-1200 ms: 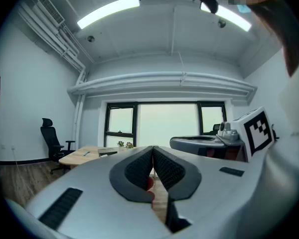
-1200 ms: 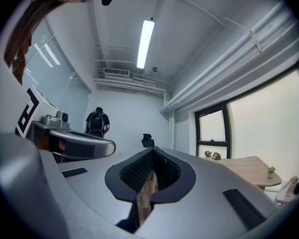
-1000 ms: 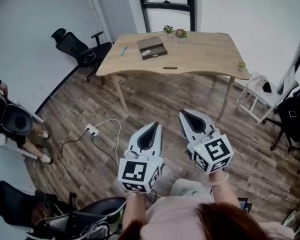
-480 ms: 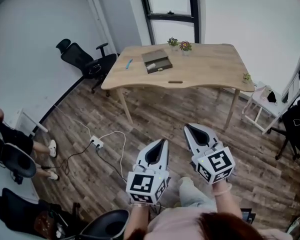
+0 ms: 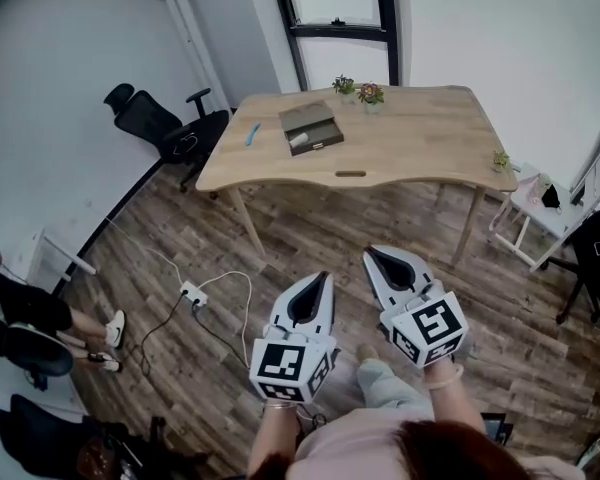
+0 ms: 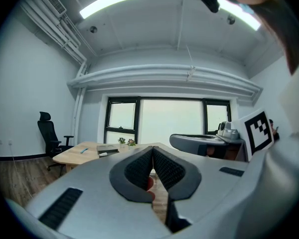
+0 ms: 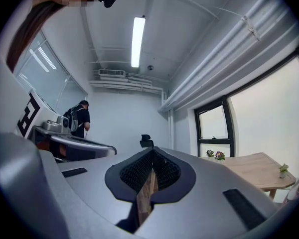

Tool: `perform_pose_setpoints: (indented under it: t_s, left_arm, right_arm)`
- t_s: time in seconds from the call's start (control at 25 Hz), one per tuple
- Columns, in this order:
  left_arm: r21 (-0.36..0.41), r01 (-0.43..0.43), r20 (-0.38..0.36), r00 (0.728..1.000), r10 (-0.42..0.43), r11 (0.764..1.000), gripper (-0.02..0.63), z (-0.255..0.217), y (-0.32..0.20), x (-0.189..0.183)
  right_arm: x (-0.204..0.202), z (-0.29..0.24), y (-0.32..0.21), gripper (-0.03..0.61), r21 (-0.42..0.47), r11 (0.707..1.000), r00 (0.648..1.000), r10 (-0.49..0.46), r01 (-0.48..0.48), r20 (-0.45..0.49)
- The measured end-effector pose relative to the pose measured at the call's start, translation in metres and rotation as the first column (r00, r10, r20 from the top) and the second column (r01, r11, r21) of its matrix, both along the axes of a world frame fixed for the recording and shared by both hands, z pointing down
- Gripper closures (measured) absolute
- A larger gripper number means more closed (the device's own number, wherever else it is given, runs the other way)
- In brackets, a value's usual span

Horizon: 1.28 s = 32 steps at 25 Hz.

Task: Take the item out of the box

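My left claw (image 5: 323, 278) and right claw (image 5: 371, 253) are both closed with nothing between the pads, side by side above the wood floor (image 5: 310, 218), well apart from the tabletop (image 5: 420, 128). The shallow grey box (image 5: 311, 128) sits at my 12 o'clock on the tabletop's left half, with a small white item (image 5: 298, 140) inside. A blue pen (image 5: 252, 135) lies at its 9 o'clock.

Bright, even light: a ceiling tube (image 7: 137, 41) glows above the right gripper (image 7: 152, 152), and a blown-out white window (image 6: 170, 121) lies ahead of the left gripper (image 6: 152, 149). Edges bend and darken; the near jaws look soft.
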<state>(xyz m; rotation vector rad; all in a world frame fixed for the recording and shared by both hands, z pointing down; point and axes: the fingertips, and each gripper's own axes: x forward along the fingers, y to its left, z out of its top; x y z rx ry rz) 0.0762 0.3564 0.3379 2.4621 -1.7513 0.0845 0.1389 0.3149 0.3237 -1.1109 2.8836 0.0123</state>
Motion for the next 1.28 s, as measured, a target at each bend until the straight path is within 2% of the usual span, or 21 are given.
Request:
perform_pose_setpoints:
  t_s: [0.2,0.4,0.72,1.28]
  left_arm:
    - [-0.018,0.003,-0.014,1.000,-0.003,1.000,0.612,0.000,-0.046,-0.001]
    - [-0.029,0.005,0.016,1.000,-0.005,1.000,0.612,0.002,-0.088,-0.005]
    - [-0.036,0.038,0.013,0.999,-0.038,0.999,0.612,0.007,-0.159,-0.012]
    - [-0.074,0.090,0.031,0.996,-0.088,0.993,0.612,0.020,-0.226,-0.035]
  right_arm:
    - [0.003,-0.001,-0.044,0.580,0.005,1.000,1.000,-0.007,0.007,0.006]
    - [0.003,-0.003,-0.088,0.580,0.007,1.000,1.000,-0.008,0.007,0.020]
    - [-0.006,0.004,-0.155,0.580,0.005,0.999,0.999,-0.049,0.049,0.010]
    - [-0.040,0.014,-0.223,0.578,-0.005,0.991,0.991,-0.133,0.133,-0.019]
